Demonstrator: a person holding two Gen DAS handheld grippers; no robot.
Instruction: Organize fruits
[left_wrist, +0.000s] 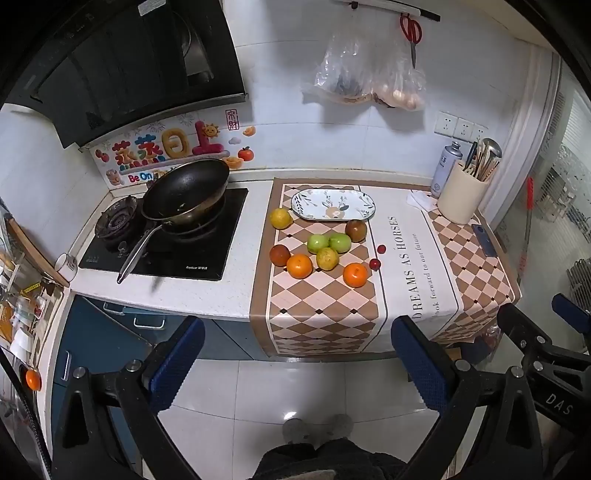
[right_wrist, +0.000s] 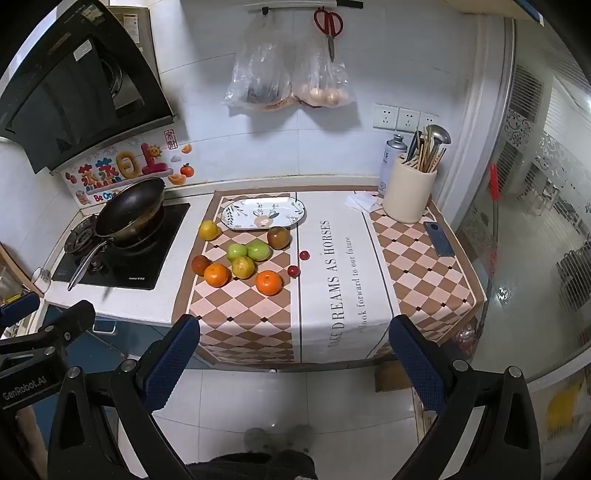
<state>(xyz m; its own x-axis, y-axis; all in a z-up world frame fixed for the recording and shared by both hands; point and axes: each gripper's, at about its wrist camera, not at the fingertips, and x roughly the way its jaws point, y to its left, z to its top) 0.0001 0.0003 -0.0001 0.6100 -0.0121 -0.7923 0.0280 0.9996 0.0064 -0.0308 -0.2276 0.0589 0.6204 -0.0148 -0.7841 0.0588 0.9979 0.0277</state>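
Observation:
Several fruits lie on the checkered cloth (left_wrist: 317, 306) on the counter: two oranges (left_wrist: 299, 266) (right_wrist: 269, 282), two green apples (left_wrist: 318, 242) (right_wrist: 236, 251), a yellow fruit (left_wrist: 280, 218), brownish fruits (left_wrist: 356, 230) and two small red ones (left_wrist: 375, 264). An empty oval floral plate (left_wrist: 333, 204) (right_wrist: 263, 213) stands behind them. My left gripper (left_wrist: 295, 354) is open and empty, held off the counter's front edge above the floor. My right gripper (right_wrist: 295, 354) is open and empty too, also in front of the counter.
A black wok (left_wrist: 186, 192) sits on the stove at the left. A cream utensil holder (left_wrist: 463, 194), a spray can (left_wrist: 445, 168) and a dark phone (left_wrist: 484, 240) stand on the right part of the cloth. Bags (left_wrist: 365, 79) and red scissors (left_wrist: 411, 29) hang on the wall.

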